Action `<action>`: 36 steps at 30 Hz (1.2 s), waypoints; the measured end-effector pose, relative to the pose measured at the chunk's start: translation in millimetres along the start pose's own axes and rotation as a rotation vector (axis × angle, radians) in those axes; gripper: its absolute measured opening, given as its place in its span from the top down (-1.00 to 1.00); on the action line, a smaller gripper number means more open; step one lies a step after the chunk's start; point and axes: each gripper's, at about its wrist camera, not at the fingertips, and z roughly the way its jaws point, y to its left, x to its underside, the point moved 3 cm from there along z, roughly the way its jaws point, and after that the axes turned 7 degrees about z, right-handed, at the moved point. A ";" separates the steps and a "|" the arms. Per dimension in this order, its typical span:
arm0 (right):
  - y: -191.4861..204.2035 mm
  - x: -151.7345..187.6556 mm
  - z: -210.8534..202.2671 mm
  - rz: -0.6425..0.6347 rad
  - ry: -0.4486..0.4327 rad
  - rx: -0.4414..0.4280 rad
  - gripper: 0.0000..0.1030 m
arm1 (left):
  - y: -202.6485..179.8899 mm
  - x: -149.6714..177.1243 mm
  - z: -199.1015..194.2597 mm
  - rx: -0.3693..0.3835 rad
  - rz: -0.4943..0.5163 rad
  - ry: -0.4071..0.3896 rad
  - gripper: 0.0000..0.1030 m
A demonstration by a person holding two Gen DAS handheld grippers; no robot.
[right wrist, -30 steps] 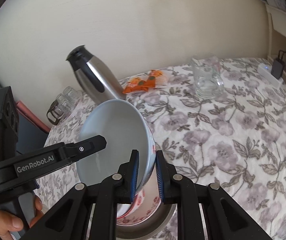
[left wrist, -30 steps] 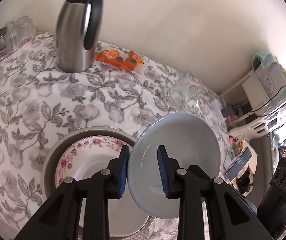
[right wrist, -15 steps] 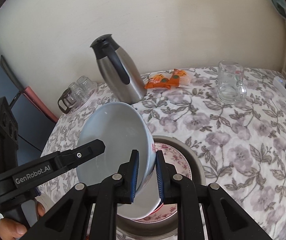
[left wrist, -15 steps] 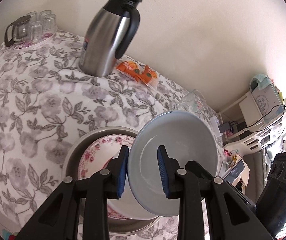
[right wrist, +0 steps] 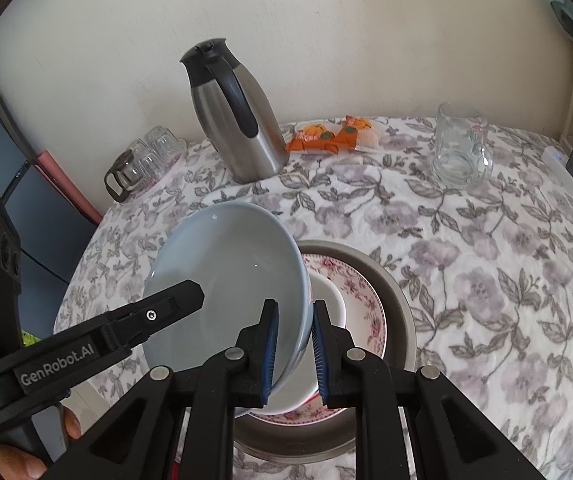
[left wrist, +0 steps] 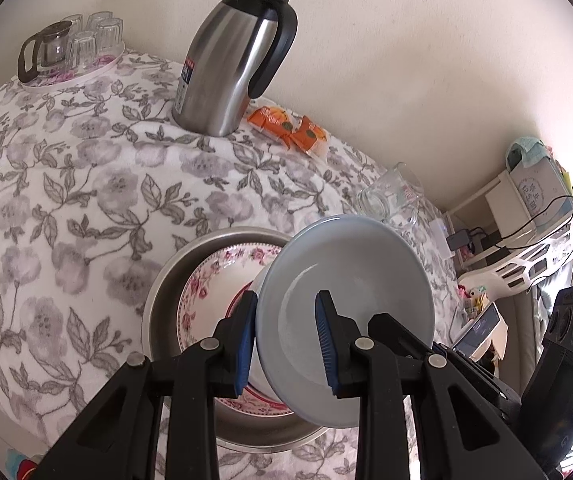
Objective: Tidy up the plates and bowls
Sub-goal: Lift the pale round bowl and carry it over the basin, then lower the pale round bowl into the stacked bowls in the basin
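Lowering the tilted blue bowl level onto the floral plate seemed wise, since both the left gripper and right gripper pinched its rim just above that plate.

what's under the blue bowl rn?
Under the tilted blue bowl: a white bowl nested on a floral plate, inside a metal basin. Both grippers grip the blue bowl's rim. The basin's floor is covered.
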 end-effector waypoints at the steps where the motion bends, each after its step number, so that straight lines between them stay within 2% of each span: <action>1: -0.9 1.1 0.4 0.002 0.004 0.003 0.64 | 0.1 1.2 1.4 0.000 -0.001 0.006 0.43; 20: -12.0 7.0 15.3 0.045 0.072 0.030 0.60 | 0.7 5.0 17.5 0.009 -0.028 0.068 0.39; 33: -10.5 8.4 14.7 0.035 0.093 0.054 0.56 | 1.2 4.6 17.3 0.029 -0.046 0.071 0.39; 36: -11.3 8.5 15.1 0.034 0.100 0.060 0.49 | 2.0 4.6 16.8 0.031 -0.052 0.067 0.39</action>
